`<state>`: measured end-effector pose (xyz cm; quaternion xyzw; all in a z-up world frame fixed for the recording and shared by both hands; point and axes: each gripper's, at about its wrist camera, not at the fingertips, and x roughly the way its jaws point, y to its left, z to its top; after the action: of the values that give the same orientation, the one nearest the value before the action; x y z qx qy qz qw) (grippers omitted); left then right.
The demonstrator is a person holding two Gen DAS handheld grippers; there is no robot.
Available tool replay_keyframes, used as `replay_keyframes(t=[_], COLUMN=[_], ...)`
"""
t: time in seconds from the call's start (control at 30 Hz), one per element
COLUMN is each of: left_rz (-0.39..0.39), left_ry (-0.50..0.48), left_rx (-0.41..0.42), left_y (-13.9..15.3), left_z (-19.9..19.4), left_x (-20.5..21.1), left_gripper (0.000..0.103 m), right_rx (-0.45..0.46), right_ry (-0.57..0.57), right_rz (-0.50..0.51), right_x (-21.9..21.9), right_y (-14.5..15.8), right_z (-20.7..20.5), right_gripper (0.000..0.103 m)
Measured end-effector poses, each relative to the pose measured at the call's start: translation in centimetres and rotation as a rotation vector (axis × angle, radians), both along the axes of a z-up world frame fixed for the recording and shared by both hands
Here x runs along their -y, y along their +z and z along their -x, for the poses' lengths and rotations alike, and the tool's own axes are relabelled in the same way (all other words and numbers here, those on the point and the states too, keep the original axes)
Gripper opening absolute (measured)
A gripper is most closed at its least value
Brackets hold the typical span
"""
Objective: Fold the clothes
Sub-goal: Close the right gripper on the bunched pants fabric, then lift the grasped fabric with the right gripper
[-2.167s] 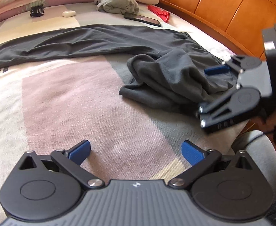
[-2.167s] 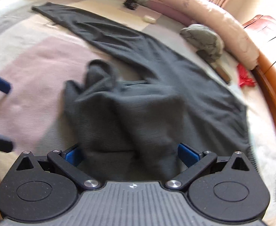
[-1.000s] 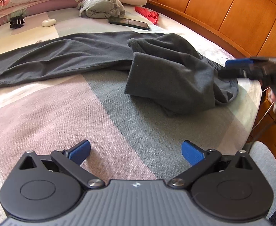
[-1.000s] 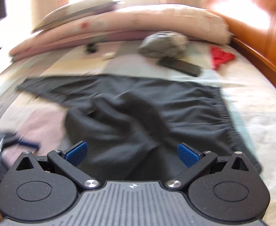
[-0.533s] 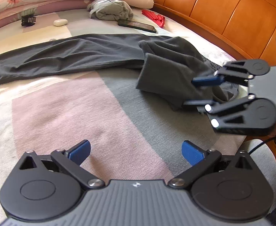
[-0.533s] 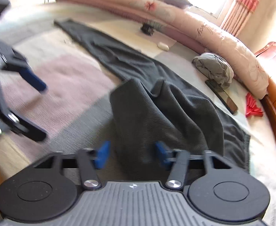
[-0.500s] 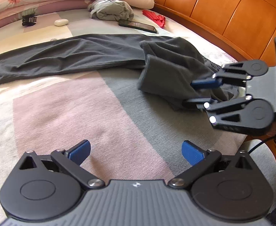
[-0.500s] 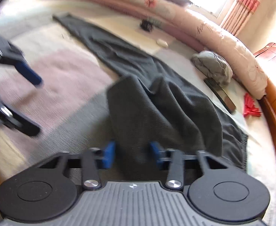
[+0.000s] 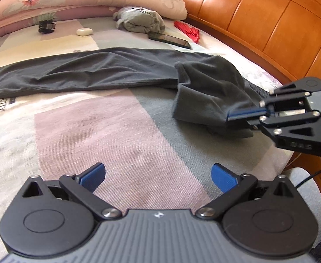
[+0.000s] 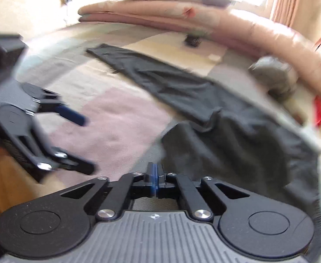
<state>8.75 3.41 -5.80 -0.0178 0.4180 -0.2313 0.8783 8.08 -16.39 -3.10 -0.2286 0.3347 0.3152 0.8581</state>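
One pair of dark grey cloth trousers (image 9: 90, 72) is lying long across the bed, its bunched end nearest the right tongs (image 9: 237, 118), which are pinching it. The left tongs (image 9: 158, 176) are hanging wide open.

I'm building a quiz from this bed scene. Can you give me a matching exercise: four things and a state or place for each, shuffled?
1. left gripper
2. right gripper
3. phone
4. grey trousers

A. shut on a bunched trouser leg
B. one leg stretched flat
C. open over bare bedspread
D. beside the red fan

Pairs: 1-C, 2-A, 3-D, 4-B
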Motion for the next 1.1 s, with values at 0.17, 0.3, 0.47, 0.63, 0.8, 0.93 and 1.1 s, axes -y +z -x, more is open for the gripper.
replay_keyframes(t=[0.17,0.3,0.47,0.63,0.8,0.93,1.1], left_rz=[0.009,0.011,0.014,0.012,0.008,0.003,-0.004], left_ry=[0.014,0.017,0.013,0.031,0.055,0.068,0.071], left_rx=[0.003,0.004,0.012,0.02,0.024,0.021,0.011], left_y=[0.1,0.1,0.2,0.4,0.6,0.6,0.4], left_z=[0.7,1.0,1.2,1.6,2.1,2.6,2.9], left_x=[-1.2,-1.5,-1.9,-2.6,-3.6,-4.2,-4.5], left_gripper=[0.102,0.102,0.102,0.102,0.102,0.102,0.102], right_rx=[0.14,0.174,0.082,-0.015,-0.152,-0.225,-0.181], right_ry=[0.014,-0.003,-0.007,0.047,0.126,0.165,0.133], right_rz=[0.221,0.342,0.155,-0.015,-0.189,-0.286,-0.215], right_x=[-1.8,-2.2,-1.7,-2.8,-4.5,-5.5,-6.4], right_y=[-2.5,-4.5,-1.6,1.1,2.8,3.5,2.9], right_z=[1.2,1.3,1.2,1.5,1.8,1.5,1.7], right_gripper=[0.038,0.011,0.008,0.008,0.006,0.001,0.01])
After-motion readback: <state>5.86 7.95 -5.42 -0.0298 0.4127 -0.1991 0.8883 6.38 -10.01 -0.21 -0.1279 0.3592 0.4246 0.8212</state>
